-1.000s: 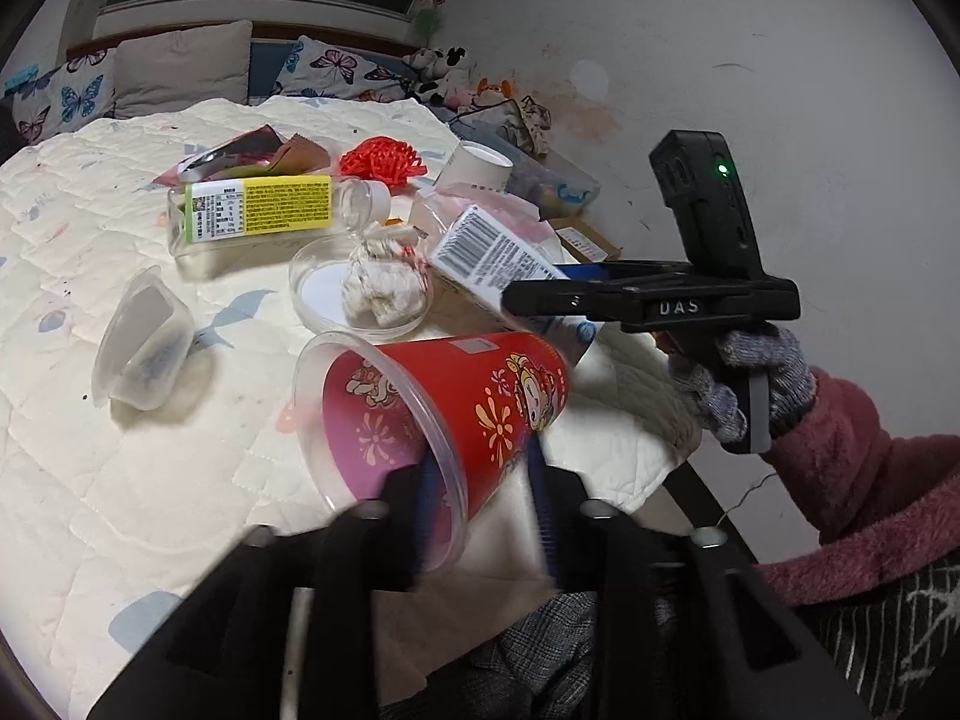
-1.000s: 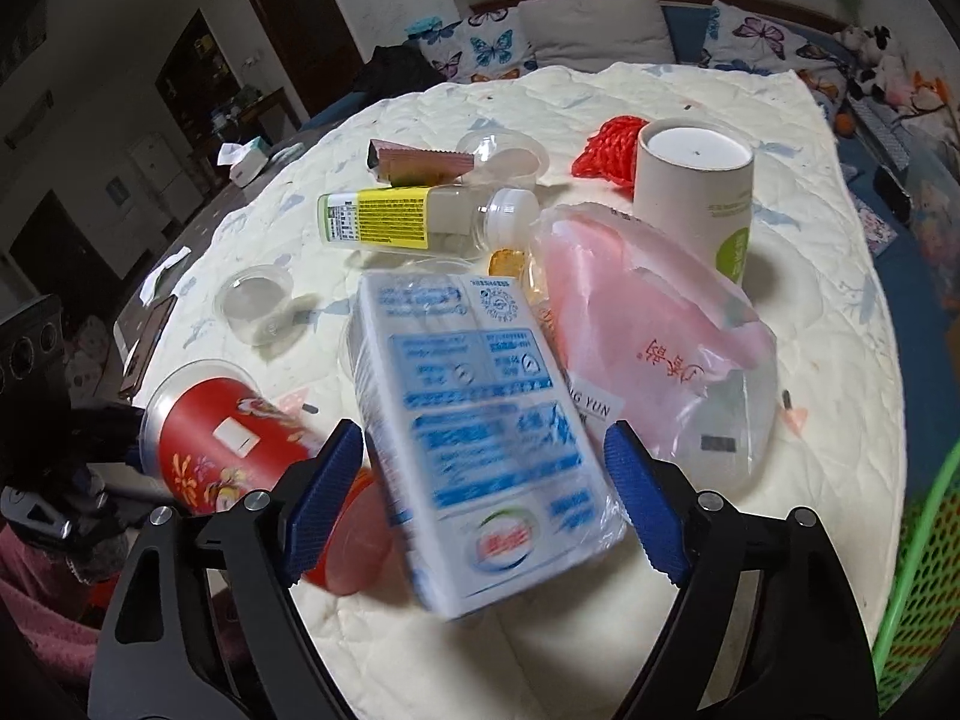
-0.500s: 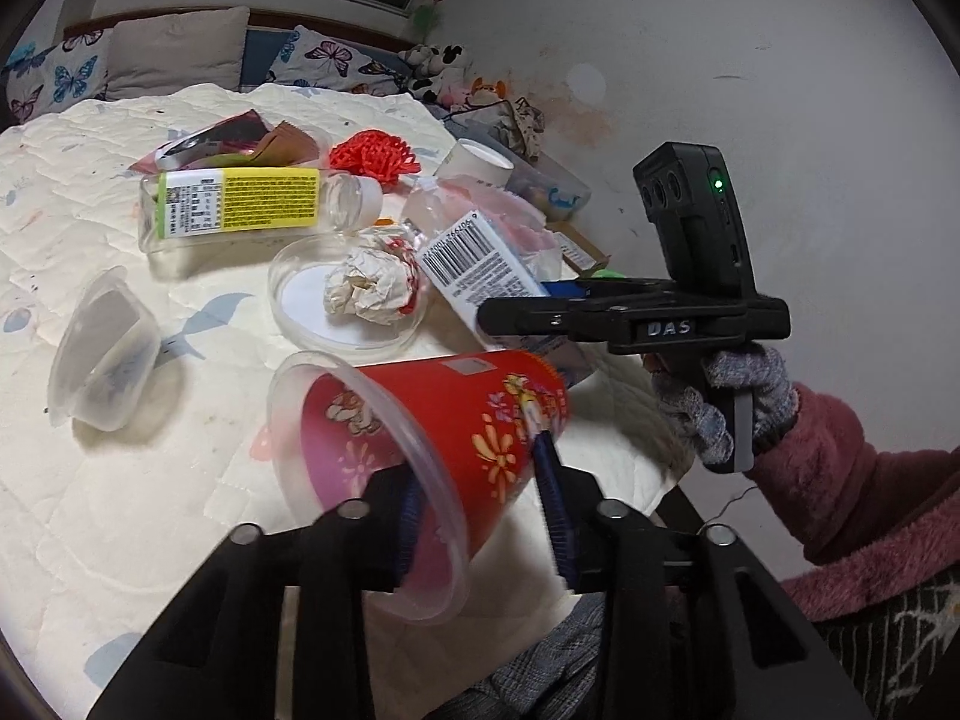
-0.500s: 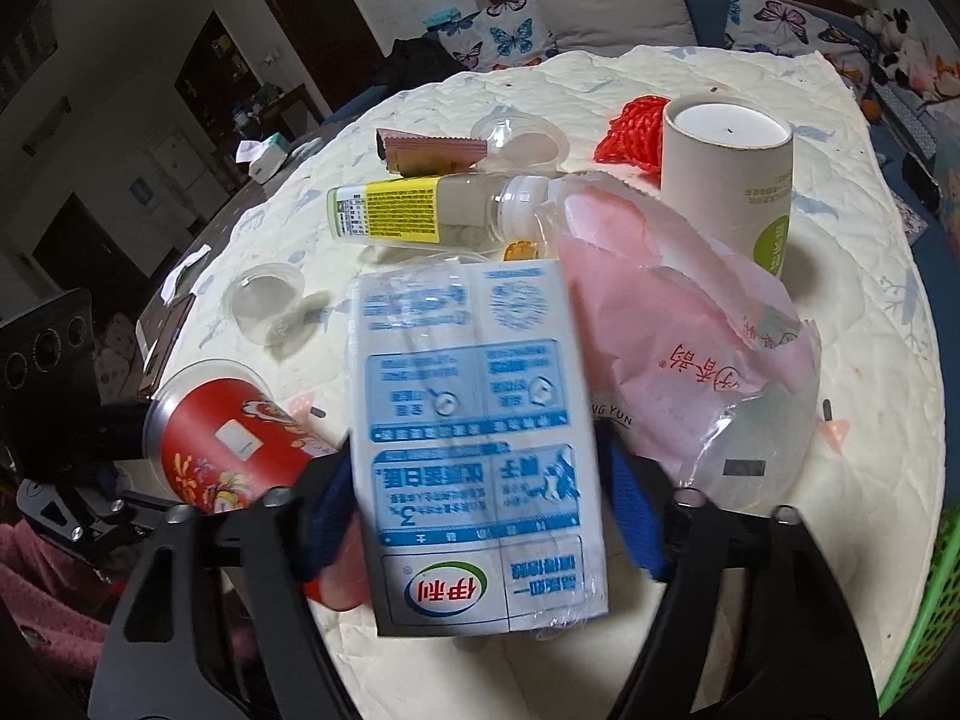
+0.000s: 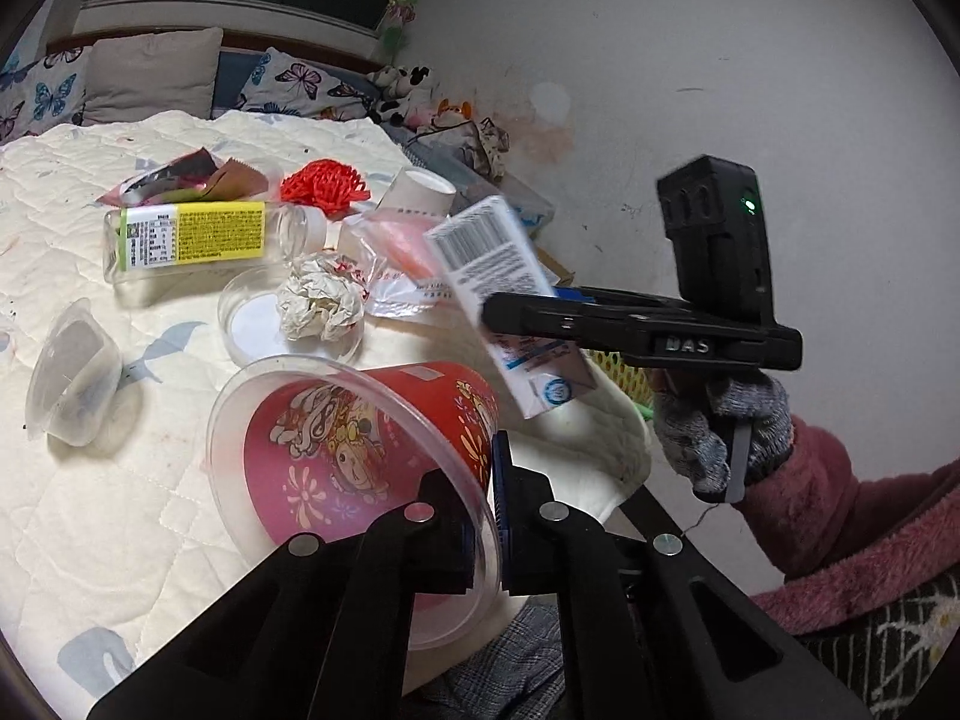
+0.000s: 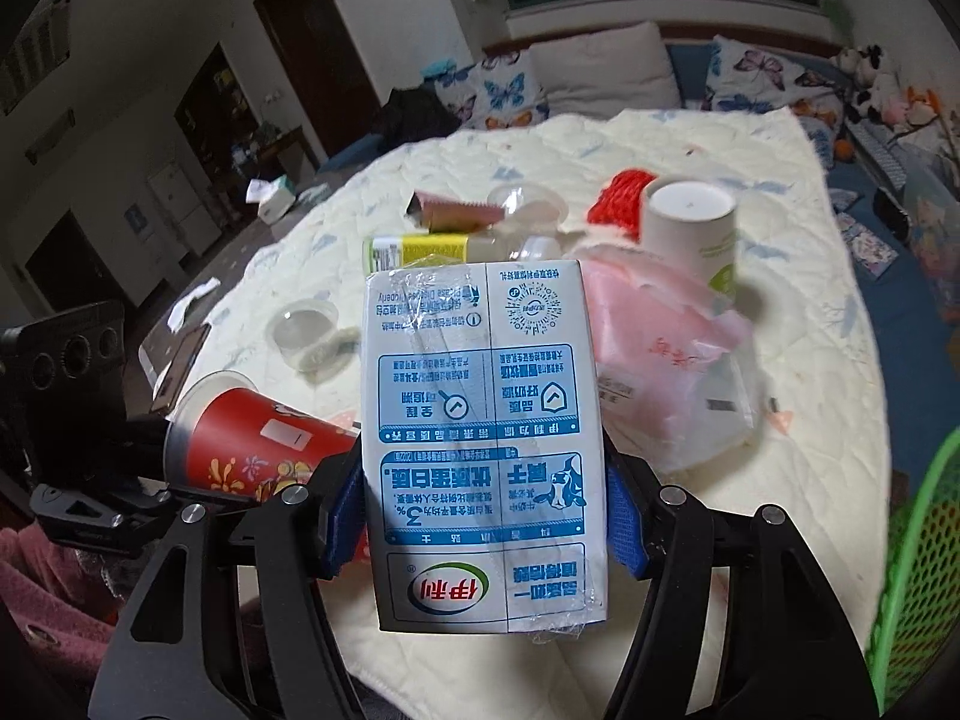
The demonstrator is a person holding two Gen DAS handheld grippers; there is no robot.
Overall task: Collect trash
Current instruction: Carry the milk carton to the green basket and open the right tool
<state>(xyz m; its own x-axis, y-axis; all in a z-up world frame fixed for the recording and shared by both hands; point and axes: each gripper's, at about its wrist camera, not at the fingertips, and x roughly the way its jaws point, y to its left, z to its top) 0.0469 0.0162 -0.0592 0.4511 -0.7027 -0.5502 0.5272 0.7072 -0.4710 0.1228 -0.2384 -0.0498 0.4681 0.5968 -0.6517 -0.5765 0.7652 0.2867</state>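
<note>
Left wrist view was filled nearest by the left gripper [image 5: 483, 516], its pads clamped on the rim of the red cup [image 5: 360, 456], one pad seen inside the clear lip and one outside; the cup was tipped on its side at the near edge of the quilted table [image 5: 120, 540]. Just beyond, a crumpled paper ball [image 5: 321, 300] was seen in a shallow clear dish [image 5: 252, 324], something hidden in the other view behind the carton. Farther back, a yellow-labelled bottle [image 5: 192, 240] was laid on its side, with a red mesh ball [image 5: 324, 189] behind it. To the right, the right gripper [image 5: 522, 315] was shown side-on in a gloved hand [image 5: 714, 438], the milk carton [image 5: 504, 300] held clear of the table.

From the right wrist view, the blue pads [image 6: 621, 525] were seen pressed against both sides of the carton, print upside down. Only there was a green mesh basket [image 6: 918, 570] caught at the right edge, with a pink plastic bag [image 6: 666, 348] and a white paper tube [image 6: 690, 228] beyond.
</note>
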